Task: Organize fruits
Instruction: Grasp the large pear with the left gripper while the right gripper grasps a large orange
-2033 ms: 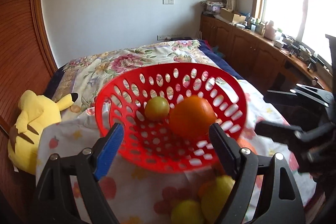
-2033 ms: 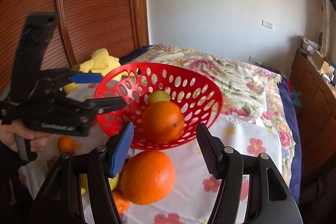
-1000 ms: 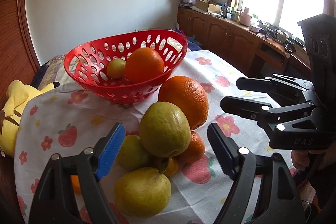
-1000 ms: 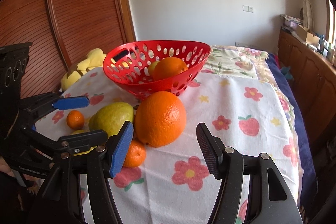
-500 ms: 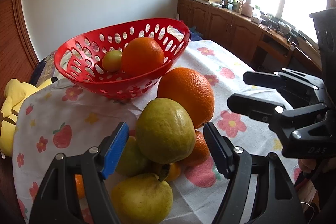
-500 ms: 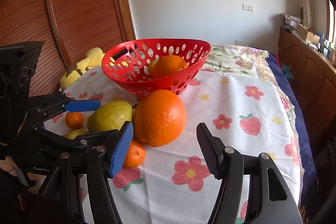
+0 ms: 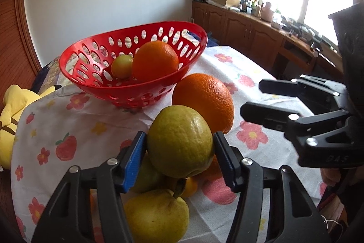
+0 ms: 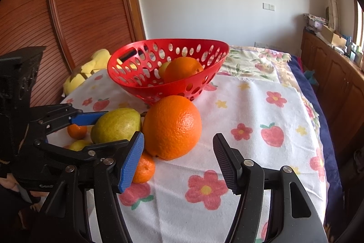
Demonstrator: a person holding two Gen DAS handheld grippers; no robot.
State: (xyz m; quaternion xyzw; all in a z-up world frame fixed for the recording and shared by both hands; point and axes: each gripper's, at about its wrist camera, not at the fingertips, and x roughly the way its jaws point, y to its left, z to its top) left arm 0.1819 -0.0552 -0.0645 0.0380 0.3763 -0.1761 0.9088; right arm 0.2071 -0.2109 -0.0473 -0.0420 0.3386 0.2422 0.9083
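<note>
With the green pear (image 7: 179, 140) wedged between our left gripper (image 7: 179, 152) pads, jaws just closed, gripping it; right gripper (image 8: 179, 161) hangs open, empty.

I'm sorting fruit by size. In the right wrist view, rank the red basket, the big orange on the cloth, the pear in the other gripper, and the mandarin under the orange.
1. Red basket
2. Big orange
3. Pear, partly hidden
4. Mandarin, though nearest the camera

The left gripper (image 7: 179, 147) has just closed its jaws on a green pear (image 7: 179, 142), beside a big orange (image 7: 204, 99).
</note>
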